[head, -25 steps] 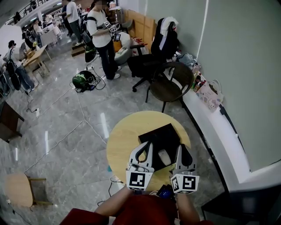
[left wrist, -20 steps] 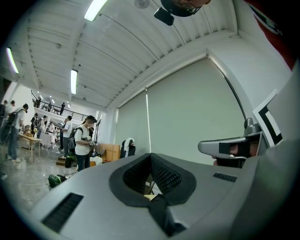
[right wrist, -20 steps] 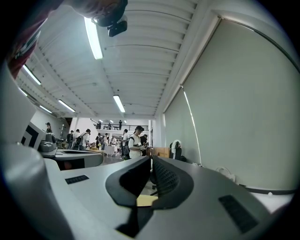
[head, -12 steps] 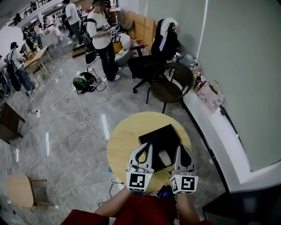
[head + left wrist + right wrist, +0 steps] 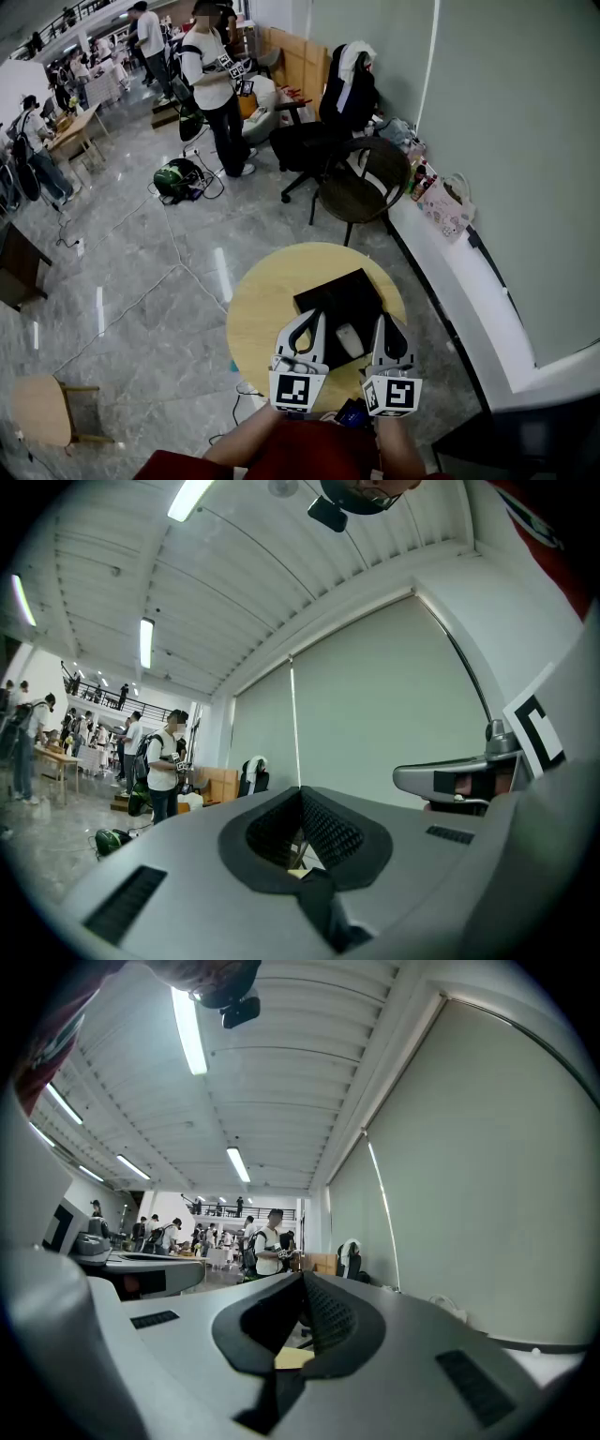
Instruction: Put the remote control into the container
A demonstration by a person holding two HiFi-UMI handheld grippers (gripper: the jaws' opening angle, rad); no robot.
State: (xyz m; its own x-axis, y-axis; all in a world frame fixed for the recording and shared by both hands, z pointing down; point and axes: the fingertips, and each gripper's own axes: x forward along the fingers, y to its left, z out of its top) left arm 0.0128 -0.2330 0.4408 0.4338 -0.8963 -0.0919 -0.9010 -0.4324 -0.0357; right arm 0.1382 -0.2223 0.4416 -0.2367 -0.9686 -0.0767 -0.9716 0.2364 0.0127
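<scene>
Pale remote control (image 5: 350,339) lying between my grippers.
I'm holding left gripper (image 5: 316,317) and right gripper (image 5: 384,320) closed, empty; it's looking light, rigid, slick: pinch across its width.

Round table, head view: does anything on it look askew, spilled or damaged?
Nothing stands out: the black container sits flat on the table, the white remote control lies at its near edge, and no spill or damage shows.
</scene>
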